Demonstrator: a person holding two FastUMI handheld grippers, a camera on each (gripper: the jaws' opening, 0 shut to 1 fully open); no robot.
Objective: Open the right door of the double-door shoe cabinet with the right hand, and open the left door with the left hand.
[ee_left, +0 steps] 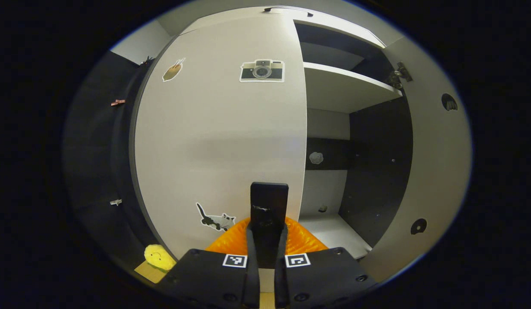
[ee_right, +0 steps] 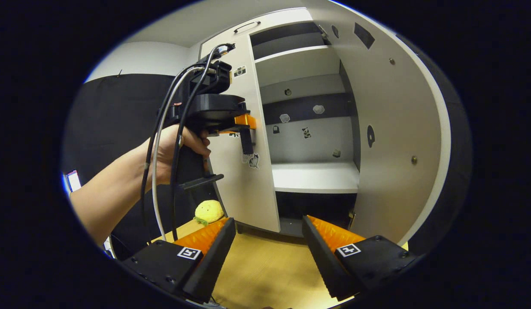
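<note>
Already the right door (ee_right: 394, 128) stood swung wide, baring the shelves (ee_right: 315, 177) inside, while the left door (ee_left: 222, 141) was not yet open, its free edge running upright just beside the gap. That edge was what the coming move turned on: the left hand-held gripper (ee_left: 268, 214) sat right at the lower part of the door, its fingers drawn close together, and I could not tell whether they pinched the edge or only lay against the face. Seen from the right gripper view, a hand (ee_right: 179, 150) held it level, pointing at the door. The right hand-held gripper (ee_right: 269, 240) hung back, well apart from the cabinet, jaws spread and empty, over a wooden tabletop (ee_right: 265, 270). A small yellow plush toy (ee_right: 208, 211) lay near the cabinet's foot, against the dark booth wall.
</note>
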